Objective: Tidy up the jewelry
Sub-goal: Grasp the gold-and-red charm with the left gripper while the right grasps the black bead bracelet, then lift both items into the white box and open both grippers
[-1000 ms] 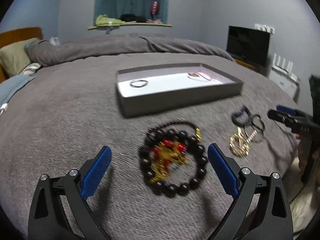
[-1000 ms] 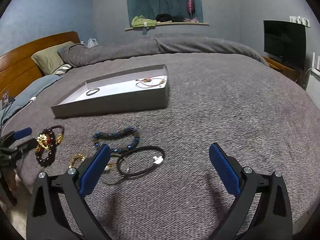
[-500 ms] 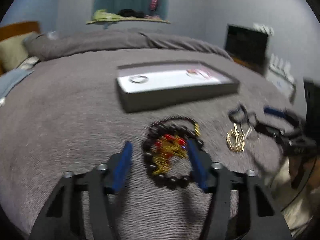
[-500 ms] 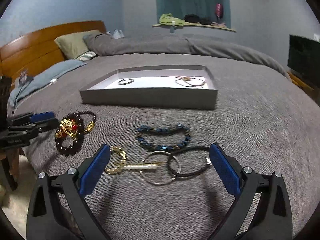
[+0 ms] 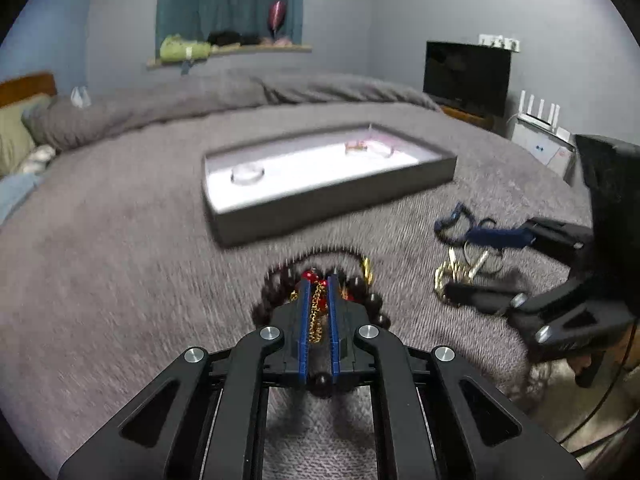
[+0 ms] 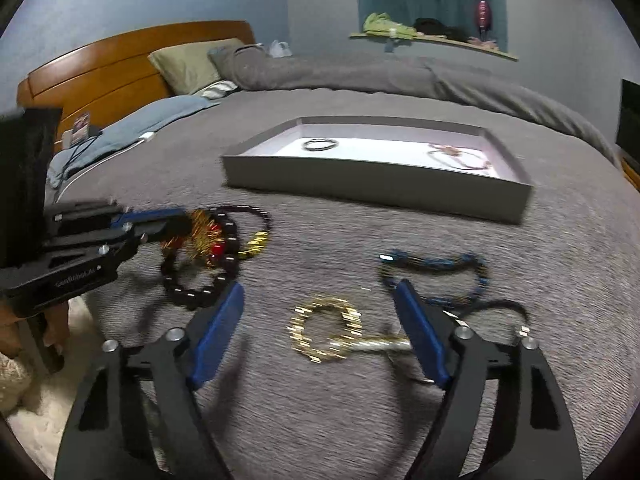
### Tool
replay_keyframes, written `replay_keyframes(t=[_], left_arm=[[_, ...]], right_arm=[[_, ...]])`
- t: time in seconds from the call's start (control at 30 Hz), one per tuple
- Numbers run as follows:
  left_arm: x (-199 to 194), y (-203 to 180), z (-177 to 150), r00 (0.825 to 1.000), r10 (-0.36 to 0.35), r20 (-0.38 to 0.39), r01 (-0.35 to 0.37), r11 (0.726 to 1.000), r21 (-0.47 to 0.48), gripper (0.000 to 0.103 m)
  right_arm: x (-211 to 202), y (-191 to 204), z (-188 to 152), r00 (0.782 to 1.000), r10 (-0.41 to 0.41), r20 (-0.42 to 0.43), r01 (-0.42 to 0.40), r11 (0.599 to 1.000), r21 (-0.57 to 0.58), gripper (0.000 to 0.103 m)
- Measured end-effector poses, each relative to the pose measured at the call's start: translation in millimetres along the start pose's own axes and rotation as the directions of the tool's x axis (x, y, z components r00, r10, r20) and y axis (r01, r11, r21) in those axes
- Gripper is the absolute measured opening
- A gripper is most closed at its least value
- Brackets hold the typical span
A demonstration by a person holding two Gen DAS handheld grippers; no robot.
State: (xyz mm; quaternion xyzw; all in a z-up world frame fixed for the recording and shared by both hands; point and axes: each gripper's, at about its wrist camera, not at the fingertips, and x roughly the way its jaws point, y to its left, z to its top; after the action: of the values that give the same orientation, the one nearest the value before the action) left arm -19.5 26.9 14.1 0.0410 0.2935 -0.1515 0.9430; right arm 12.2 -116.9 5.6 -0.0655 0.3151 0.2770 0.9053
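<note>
My left gripper [image 5: 318, 286] is shut on a dark beaded bracelet [image 5: 370, 302] with a gold and red charm, lying on the grey bedspread; it shows too in the right wrist view [image 6: 200, 276], with the left gripper [image 6: 160, 226] at its left. My right gripper [image 6: 320, 300] is open, its fingers straddling a gold bracelet [image 6: 326, 330]. A blue beaded bracelet [image 6: 436, 266] and thin black rings [image 6: 496, 308] lie just beyond. The grey tray [image 5: 332, 204] holds a dark ring [image 6: 320, 144] and a pink chain [image 6: 460, 158].
The bed's near edge runs just below the jewelry. A wooden headboard [image 6: 100, 76] and pillows [image 6: 192, 64] are at the far left. A TV [image 5: 466, 76] and a white router [image 5: 540, 112] stand to the right of the bed.
My left gripper has closed from wide open onto the beaded bracelet's charm. My right gripper has swung left and down over the gold bracelet, narrowing somewhat.
</note>
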Motion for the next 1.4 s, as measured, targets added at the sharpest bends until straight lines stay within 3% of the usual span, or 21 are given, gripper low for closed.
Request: replay_keyframes(t=[0.27, 0.67, 0.73, 0.93, 1.4], left_arm=[[-19.1, 14.0, 24.8, 0.992, 0.036, 0.121, -0.035, 0.999, -0.010, 0.009], [-12.4, 26.7, 17.9, 0.995, 0.011, 0.099, -0.006, 0.999, -0.050, 0.009], [-13.0, 27.1, 17.9, 0.995, 0.006, 0.098, -0.001, 0.999, -0.052, 0.009], [-16.3, 22.6, 18.3, 0.995, 0.007, 0.102, -0.003, 0.999, -0.045, 0.009], [-40.3, 12.4, 50.2, 0.986, 0.005, 0.169, -0.003, 1.000, -0.015, 0.009]], right_arm=[[24.0, 27.0, 12.3, 0.996, 0.074, -0.049, -0.074, 0.997, -0.006, 0.046], [45.4, 44.3, 14.9, 0.992, 0.073, -0.099, -0.074, 0.997, -0.010, 0.032], [47.1, 44.3, 14.5, 0.991, 0.084, -0.106, -0.086, 0.996, -0.007, 0.020], [34.3, 47.0, 15.2, 0.995, 0.085, -0.060, -0.086, 0.996, -0.017, 0.014], [-4.0, 37.2, 36.8, 0.997, 0.020, 0.068, -0.017, 0.999, -0.051, 0.014]])
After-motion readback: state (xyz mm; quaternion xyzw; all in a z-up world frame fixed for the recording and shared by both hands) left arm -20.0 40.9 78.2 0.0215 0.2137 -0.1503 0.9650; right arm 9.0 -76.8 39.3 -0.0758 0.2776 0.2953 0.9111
